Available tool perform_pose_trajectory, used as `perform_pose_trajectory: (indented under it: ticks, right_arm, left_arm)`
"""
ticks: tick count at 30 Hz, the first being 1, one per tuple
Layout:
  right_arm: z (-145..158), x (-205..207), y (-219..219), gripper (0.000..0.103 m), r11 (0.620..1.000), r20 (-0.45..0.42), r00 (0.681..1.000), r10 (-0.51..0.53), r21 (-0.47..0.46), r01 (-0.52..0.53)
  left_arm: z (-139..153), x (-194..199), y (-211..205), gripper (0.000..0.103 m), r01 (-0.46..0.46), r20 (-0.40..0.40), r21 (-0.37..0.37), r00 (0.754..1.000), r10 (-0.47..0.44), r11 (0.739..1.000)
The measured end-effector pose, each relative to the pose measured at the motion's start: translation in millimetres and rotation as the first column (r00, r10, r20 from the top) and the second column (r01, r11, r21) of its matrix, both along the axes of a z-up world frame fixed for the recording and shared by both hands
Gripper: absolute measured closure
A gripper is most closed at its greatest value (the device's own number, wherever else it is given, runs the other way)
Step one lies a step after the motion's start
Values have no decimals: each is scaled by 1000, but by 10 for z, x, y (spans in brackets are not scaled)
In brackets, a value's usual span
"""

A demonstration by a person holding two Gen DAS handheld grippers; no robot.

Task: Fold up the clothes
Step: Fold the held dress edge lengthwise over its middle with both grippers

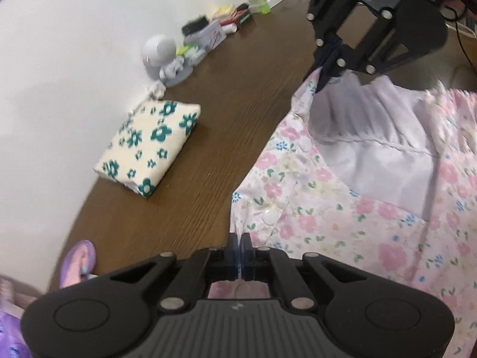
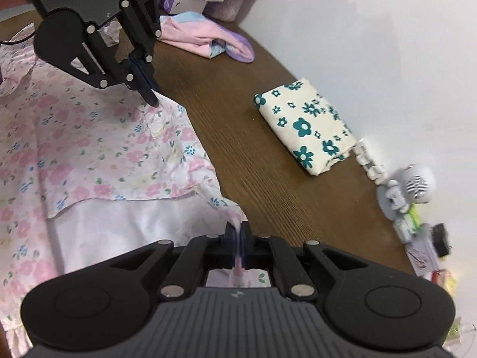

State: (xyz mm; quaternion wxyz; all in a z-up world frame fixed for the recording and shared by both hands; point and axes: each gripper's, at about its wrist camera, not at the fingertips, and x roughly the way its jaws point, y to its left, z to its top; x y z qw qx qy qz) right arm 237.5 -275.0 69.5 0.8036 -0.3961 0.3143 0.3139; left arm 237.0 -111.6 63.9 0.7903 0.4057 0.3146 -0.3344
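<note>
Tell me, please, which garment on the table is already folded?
The cream cloth with teal flowers, a neat packet by the wall; the pink floral garment lies spread, pinched by both grippers.

A: Garment?
B: Pink floral dress (image 2: pixel 89 149), thin pale fabric with pink and blue flowers, two white buttons; spread on the brown table at 9 o'clock in the right wrist view, 3 o'clock in the left.
A: State?
B: Partly folded, top layer turned back, plain white lining (image 1: pixel 372 137) exposed. Two edge corners lifted and pinched.
</note>
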Motion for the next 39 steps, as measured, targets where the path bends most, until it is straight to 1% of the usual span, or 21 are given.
perform_pose_trajectory:
  ticks: [2, 5, 7, 8, 12, 15, 18, 23, 25, 30, 34, 37, 39]
  right_arm:
    - [4, -138, -10, 101, 1000, 48, 999, -5, -8, 5]
    - [-23, -372, -39, 101, 1000, 116, 993, 3, -25, 0]
    - [-77, -558, -65, 101, 999, 154, 988, 27, -43, -21]
    - [-98, -653, -77, 101, 999, 166, 986, 35, -44, -27]
    - [-196, -970, -84, 102, 996, 205, 977, 59, -70, -45]
    - [-263, -1143, -85, 102, 995, 205, 977, 57, -91, -39]
    - [-370, -1313, -50, 102, 991, 192, 979, 70, -126, -46]
    - [-488, -1493, -9, 102, 987, 180, 980, 81, -150, -54]
    - [-491, -1519, -11, 101, 987, 184, 980, 77, -153, -49]
    - [-449, -1564, -87, 100, 993, 154, 987, 39, -119, -20]
    - [-420, -1623, -103, 101, 994, 187, 982, 16, -106, 4]
    - [-369, -1677, -100, 102, 992, 238, 971, 22, -124, 8]
    - [-320, -1698, -105, 102, 992, 252, 968, 22, -129, 11]
  left_arm:
    - [13, -182, -9, 103, -2, 66, 14, 998, 1, 1000]
    - [21, -488, -11, 103, 3, 164, 28, 987, -8, 1000]
    - [2, -687, -1, 103, 35, 204, 28, 978, -40, 999]
    - [0, -784, 10, 103, 47, 211, 26, 976, -51, 999]
    - [-18, -1108, 34, 103, 79, 217, 7, 973, -78, 997]
    - [-112, -1265, 32, 103, 104, 198, 25, 974, -107, 994]
    - [-223, -1329, 46, 103, 113, 185, 40, 976, -119, 993]
    - [-294, -1404, 87, 103, 113, 180, 32, 977, -117, 993]
    - [-312, -1432, 93, 103, 117, 181, 33, 976, -121, 993]
    - [-343, -1554, 81, 103, 142, 196, 40, 970, -147, 989]
    - [-324, -1628, 71, 103, 163, 224, 40, 960, -168, 986]
    - [-299, -1689, 64, 103, 179, 241, 42, 953, -183, 983]
    - [-286, -1723, 58, 103, 189, 245, 44, 950, -194, 981]
